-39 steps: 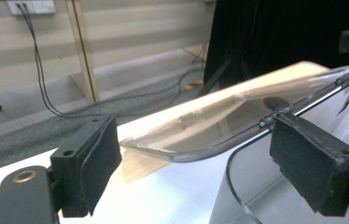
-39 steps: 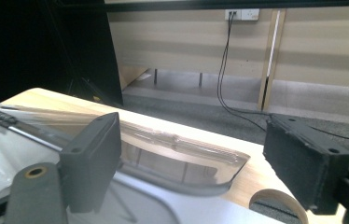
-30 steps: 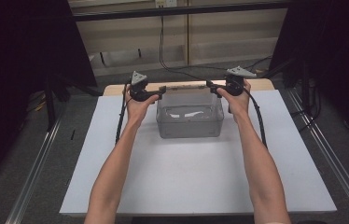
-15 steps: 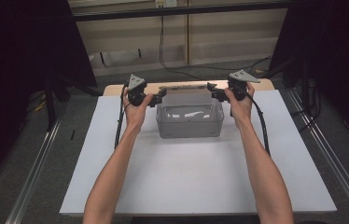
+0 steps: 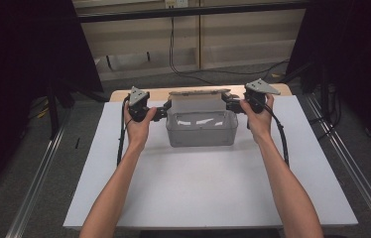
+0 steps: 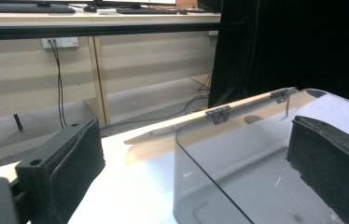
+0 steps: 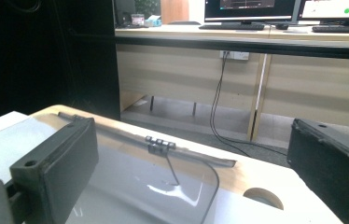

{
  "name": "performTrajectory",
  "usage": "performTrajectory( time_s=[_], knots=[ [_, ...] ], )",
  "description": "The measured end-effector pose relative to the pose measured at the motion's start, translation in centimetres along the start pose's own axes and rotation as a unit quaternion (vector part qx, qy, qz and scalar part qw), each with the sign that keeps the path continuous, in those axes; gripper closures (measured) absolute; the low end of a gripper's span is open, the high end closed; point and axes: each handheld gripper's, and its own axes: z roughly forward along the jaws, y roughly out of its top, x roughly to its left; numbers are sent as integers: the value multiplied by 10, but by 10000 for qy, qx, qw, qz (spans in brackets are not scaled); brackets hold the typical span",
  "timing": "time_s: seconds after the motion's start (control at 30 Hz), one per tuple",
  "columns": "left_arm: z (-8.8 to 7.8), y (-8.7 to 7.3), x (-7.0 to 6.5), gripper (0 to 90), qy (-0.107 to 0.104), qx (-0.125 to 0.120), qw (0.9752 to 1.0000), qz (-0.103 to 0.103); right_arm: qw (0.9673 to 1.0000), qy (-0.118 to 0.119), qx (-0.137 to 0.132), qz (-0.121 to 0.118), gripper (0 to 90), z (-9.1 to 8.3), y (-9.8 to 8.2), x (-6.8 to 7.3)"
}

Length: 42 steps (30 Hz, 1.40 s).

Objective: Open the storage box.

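Since the earlier frame both my hands have drawn outward from the clear box, and its hinged lid now stands raised at the far edge. Both pairs of fingers have just been opening.

Left side: my left gripper sits just beside the box's left end near the far corner. Its fingers are released and spread wide; the box's left wall lies between them in the left gripper view, with no pad pressing on it.

Centre: the box rests on the white desk, toward its far edge, midway between my hands. Its hinges run along the far rim.

Right side: my right gripper is just beside the box's right far corner. Its fingers are likewise released, wide apart and grasping nothing.
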Motion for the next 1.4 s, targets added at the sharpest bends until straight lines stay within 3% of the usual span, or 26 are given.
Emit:
performTrajectory(
  time_s=[0.1,0.4,0.43,0.57,0.73,0.77,0.8,0.87,0.93,1.13,1.4],
  knots=[
    [-7,-2,-3,36,12,-88,10000,35,10000,-27,-22,-50,0,-4,-2,4],
    [-25,-14,-2,36,75,-66,9999,-43,9998,-86,-40,-194,0,-23,-5,8],
    [-27,-15,-2,36,72,-57,10000,17,9997,-112,-23,-221,0,-25,-6,9],
    [-38,-15,-6,38,205,-125,9997,41,9992,-229,-21,-323,9,-33,-8,12],
    [-50,-15,-8,38,198,-204,9996,64,9992,-262,-107,-277,6,-42,-10,14],
    [-53,-15,-8,37,112,-225,9997,-5,9991,-283,-95,-299,6,-44,-11,16],
    [-55,-16,-8,37,47,-232,9997,20,9990,-272,-114,-333,6,-46,-11,17],
    [-59,-18,-11,37,148,-179,9993,307,9988,-271,-88,-399,2,-51,-13,19],
    [-64,-20,-12,37,103,-219,9995,222,9982,-297,-137,-510,8,-56,-14,21],
    [-79,-27,-15,36,205,-250,9993,180,9982,-280,-218,-475,0,-71,-17,26],
    [-99,-39,-23,38,166,-233,9994,178,9987,-240,-242,-380,0,-91,-24,28]
  ],
)
